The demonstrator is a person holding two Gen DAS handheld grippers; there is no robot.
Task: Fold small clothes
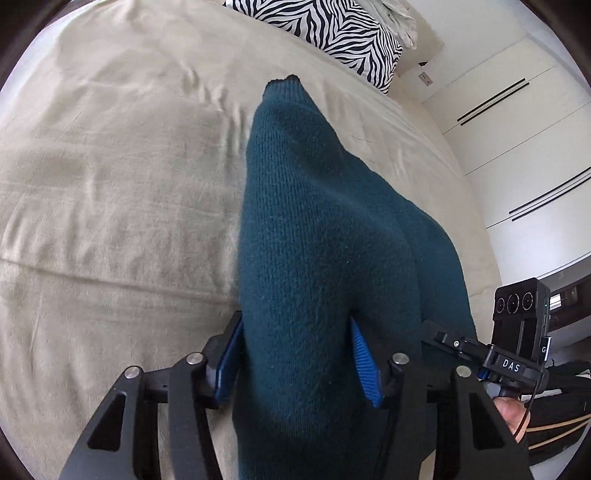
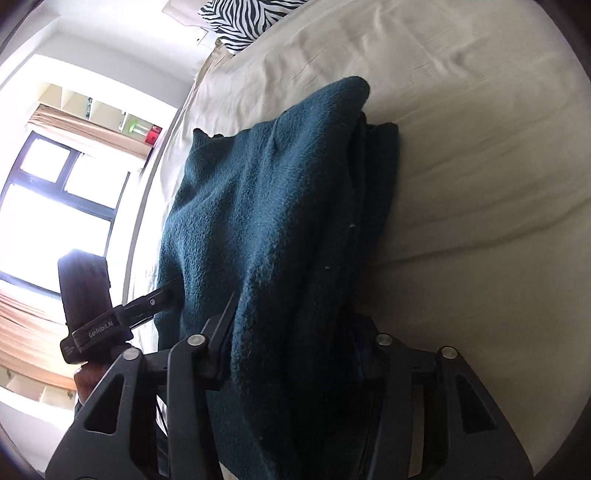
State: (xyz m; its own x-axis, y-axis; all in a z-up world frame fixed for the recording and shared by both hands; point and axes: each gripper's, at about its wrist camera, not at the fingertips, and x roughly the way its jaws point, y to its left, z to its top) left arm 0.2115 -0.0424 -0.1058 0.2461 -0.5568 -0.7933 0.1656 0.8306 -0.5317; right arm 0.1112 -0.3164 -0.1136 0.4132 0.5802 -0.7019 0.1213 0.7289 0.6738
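1. A teal knitted garment [image 1: 325, 236] lies folded on a cream bedsheet [image 1: 110, 184], running from the camera toward 12 o'clock in the left wrist view.
2. The left gripper [image 1: 295, 365] straddles the near end of the garment. Its blue pads [image 1: 364, 363] stand partly apart, with a gap showing between the right pad and the knit, so the jaws do not clamp the cloth.
3. In the right wrist view, the right gripper [image 2: 295, 354] sits at the garment's [image 2: 266, 229] near edge, jaws narrow. Folded layers bunch between the black fingers; the right-hand pad is buried in dark cloth, so whether the pads still press cannot be told.
4. The left gripper [image 2: 162, 295] appears in the right wrist view at 9 o'clock, its tip touching the garment's left side.
5. A zebra-print pillow [image 1: 332, 33] rests at 12 o'clock at the head of the bed.
6. White wardrobe doors [image 1: 517, 129] stand at 3 o'clock in the left wrist view; a bright window [image 2: 48, 206] fills 9 o'clock in the right.
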